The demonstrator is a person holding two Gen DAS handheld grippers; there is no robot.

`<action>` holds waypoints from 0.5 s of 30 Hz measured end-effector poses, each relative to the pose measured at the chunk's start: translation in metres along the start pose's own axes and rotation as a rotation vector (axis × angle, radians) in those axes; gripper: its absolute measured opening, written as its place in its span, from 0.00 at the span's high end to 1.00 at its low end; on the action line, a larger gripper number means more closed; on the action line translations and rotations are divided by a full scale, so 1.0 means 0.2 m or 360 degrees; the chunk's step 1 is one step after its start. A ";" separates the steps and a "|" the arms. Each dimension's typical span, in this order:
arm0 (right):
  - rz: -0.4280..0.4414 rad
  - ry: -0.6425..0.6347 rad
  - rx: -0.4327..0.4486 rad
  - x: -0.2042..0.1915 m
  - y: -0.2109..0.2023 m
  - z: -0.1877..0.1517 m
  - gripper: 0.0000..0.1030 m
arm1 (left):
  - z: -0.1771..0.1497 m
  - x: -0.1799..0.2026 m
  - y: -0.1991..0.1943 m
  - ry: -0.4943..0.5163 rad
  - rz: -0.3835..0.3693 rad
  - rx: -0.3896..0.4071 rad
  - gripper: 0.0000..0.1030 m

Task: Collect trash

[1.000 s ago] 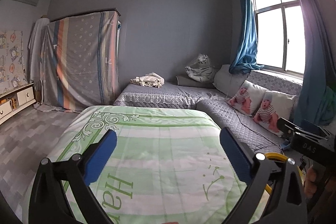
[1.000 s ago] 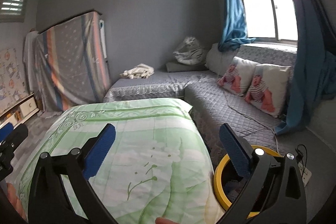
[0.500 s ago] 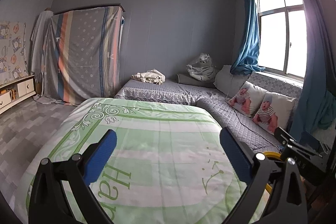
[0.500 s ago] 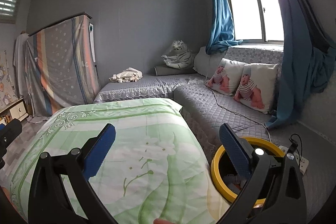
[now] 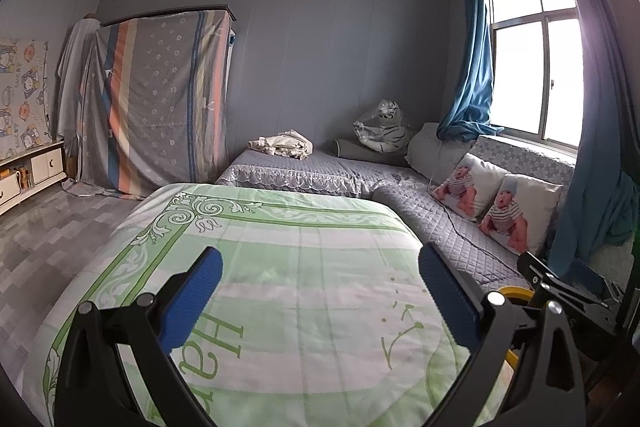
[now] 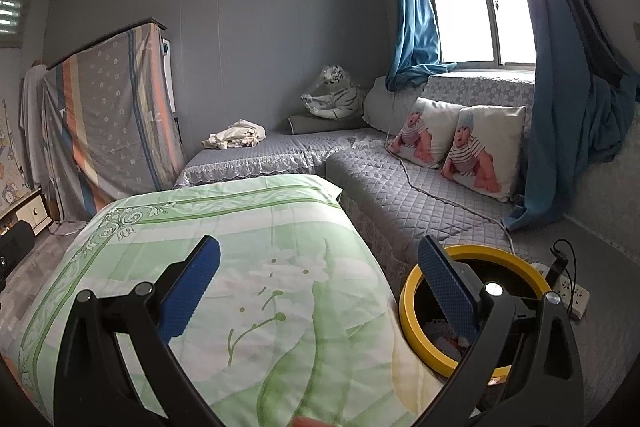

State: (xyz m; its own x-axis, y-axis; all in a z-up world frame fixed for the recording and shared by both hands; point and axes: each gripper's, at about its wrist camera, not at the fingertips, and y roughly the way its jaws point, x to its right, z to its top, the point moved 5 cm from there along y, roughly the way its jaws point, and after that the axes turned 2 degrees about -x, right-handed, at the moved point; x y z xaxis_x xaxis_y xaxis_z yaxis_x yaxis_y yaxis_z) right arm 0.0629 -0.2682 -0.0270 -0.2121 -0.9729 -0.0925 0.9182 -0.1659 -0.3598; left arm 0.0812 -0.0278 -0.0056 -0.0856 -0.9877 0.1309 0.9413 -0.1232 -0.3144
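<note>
You are in a grey-walled bedroom, with a green floral quilt (image 6: 256, 267) spread over the bed in front of you. The yellow-rimmed bin (image 6: 416, 323) stands on the floor at the bed's right edge, in the gap between the bed and the grey quilted sofa (image 6: 400, 187); something crumpled lies at its bottom, too dim to name. Your right gripper (image 6: 318, 291) hangs over the quilt's right edge with its blue pads spread wide and nothing between them, the right-hand finger (image 6: 452, 291) overlapping the bin's rim in view. Your left gripper (image 5: 320, 297) hovers above the middle of the quilt, fingers likewise wide apart and empty; from its camera only a sliver of the bin's yellow rim (image 5: 514, 291) shows past the bed's right edge. A white power strip (image 6: 570, 293) lies on the floor just beyond the bin. Two baby-print cushions (image 6: 452, 143) lean on the sofa under the window, and a plush tiger (image 6: 336, 99) sits in the far corner.
</note>
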 end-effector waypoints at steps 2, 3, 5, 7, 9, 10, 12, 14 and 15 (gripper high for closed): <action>0.0005 0.0000 -0.0008 0.00 0.01 -0.01 0.08 | 0.00 0.00 0.01 -0.0006 0.0002 -0.0005 0.08; 0.0005 0.0001 -0.0011 0.00 0.01 -0.01 0.08 | 0.00 -0.01 0.01 -0.0009 0.0003 -0.0007 0.08; 0.0004 0.0000 -0.0014 -0.01 0.02 -0.01 0.08 | 0.00 -0.01 0.02 -0.0013 0.0006 -0.0012 0.08; 0.0007 -0.0001 -0.0021 -0.01 0.02 -0.02 0.08 | 0.00 -0.01 0.03 -0.0013 0.0008 -0.0017 0.08; 0.0008 -0.0001 -0.0028 -0.01 0.03 -0.03 0.08 | -0.01 -0.01 0.03 -0.0018 0.0002 -0.0023 0.08; 0.0006 -0.0001 -0.0028 -0.01 0.03 -0.03 0.08 | -0.01 -0.01 0.03 -0.0018 0.0001 -0.0023 0.08; 0.0006 -0.0001 -0.0028 -0.01 0.03 -0.03 0.08 | -0.01 -0.01 0.03 -0.0017 0.0004 -0.0021 0.08; 0.0004 -0.0001 -0.0027 -0.01 0.03 -0.03 0.08 | -0.01 -0.01 0.04 -0.0017 0.0003 -0.0027 0.08; 0.0004 -0.0001 -0.0028 -0.01 0.04 -0.03 0.08 | -0.01 -0.01 0.04 -0.0020 0.0002 -0.0026 0.08</action>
State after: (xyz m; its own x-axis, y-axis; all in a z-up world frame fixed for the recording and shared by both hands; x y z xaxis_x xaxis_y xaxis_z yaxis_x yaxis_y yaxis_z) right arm 0.0677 -0.2667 -0.0357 -0.2097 -0.9734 -0.0929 0.9127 -0.1607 -0.3758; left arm 0.0871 -0.0271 -0.0105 -0.0802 -0.9866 0.1420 0.9358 -0.1236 -0.3300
